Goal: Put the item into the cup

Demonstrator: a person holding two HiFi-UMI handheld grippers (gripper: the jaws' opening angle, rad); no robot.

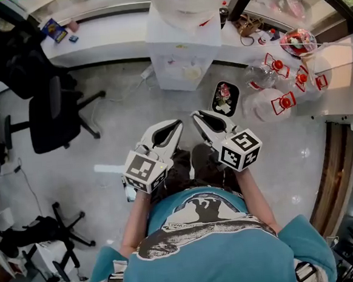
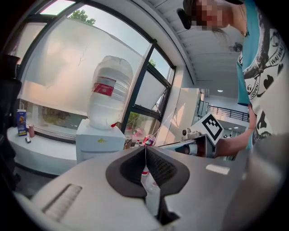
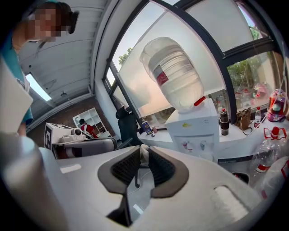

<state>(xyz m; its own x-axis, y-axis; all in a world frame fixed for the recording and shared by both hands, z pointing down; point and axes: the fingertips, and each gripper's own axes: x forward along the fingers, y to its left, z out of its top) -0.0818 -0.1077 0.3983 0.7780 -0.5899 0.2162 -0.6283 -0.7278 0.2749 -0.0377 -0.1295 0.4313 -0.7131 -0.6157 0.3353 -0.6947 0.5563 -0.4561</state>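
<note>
Tongs, left (image 2: pixel 145 150): tips closed together, nothing held. Tongs, right (image 3: pixel 143 151): narrowly parted, pads pressed on a small pale item (image 3: pixel 143 156) at their tips. I hold both above the floor (image 1: pixel 119 111), side by side, pointing toward 12 o'clock at the water dispenser (image 1: pixel 182 58).

small pale item (image 3: pixel 144 153) pinched in the right gripper (image 3: pixel 144 147).

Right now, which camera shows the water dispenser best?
The right gripper view: the water dispenser shows its bottle and front taps. The left gripper view shows only its upper part; the head view looks down on it, bottle cropped.
</note>
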